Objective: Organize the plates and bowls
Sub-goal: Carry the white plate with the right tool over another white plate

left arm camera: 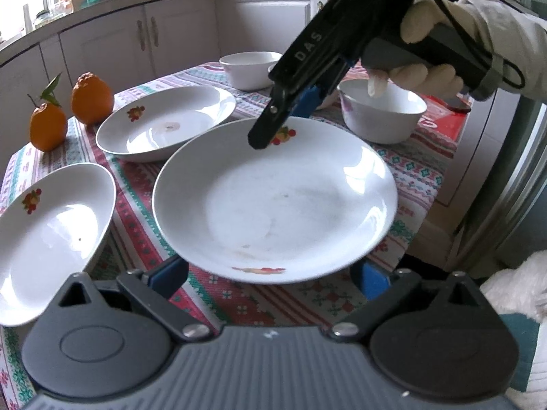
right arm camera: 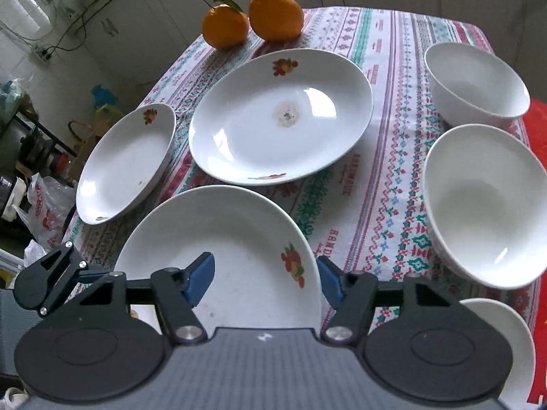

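Right wrist, corner bowl [right arm camera: 509,338] cut off

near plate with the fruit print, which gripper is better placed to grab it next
Right. The right gripper already straddles the near plate at its rim, a pad on each side, not yet pressing. The left gripper sits wide open, its pads showing below the opposite edge.

My left gripper [left arm camera: 270,282] is a ribbed grey body with two round black discs, black linkage arms on silver screws and blue finger pads [left arm camera: 371,278]. My right gripper [right arm camera: 265,278] is built alike, and from the left wrist its black arm bears white letters "DAS". A cream glove [left arm camera: 418,25], a pale sleeve [left arm camera: 506,34] and a black cable [left arm camera: 454,13] show behind it.
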A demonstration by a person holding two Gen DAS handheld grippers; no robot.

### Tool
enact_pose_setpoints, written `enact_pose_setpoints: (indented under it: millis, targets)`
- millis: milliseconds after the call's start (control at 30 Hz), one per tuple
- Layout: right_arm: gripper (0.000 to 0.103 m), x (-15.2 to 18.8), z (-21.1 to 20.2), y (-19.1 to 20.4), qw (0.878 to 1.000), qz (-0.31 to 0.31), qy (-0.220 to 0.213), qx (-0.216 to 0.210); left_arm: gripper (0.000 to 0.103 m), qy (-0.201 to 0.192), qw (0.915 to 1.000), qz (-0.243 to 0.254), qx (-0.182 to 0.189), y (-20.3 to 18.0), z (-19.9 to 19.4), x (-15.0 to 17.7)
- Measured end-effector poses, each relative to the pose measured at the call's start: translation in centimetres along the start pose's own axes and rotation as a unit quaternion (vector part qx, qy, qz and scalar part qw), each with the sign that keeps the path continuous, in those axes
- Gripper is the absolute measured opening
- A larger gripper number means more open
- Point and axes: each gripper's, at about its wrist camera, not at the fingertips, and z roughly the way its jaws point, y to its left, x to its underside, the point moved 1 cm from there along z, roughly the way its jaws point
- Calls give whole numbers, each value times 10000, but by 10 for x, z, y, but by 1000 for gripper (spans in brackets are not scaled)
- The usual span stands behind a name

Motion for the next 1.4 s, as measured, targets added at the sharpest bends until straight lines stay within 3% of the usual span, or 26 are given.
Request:
enact_pose_setpoints:
  millis: [467, 1167, 1400]
  targets:
    - [66, -5, 3, -12, 9985, 248, 304, -375, 95, 11, 9999, -34, 159, 3, 6, 0]
    - [66, -6, 1, -2, 9982, 180, 267, -498, 95, 27, 9999, -52, 83, 11, -4, 4]
    - [66, -7, 7, -5, 9977, 217, 360, -526, 95, -34, 9991, -37, 416, 18, -6, 6]
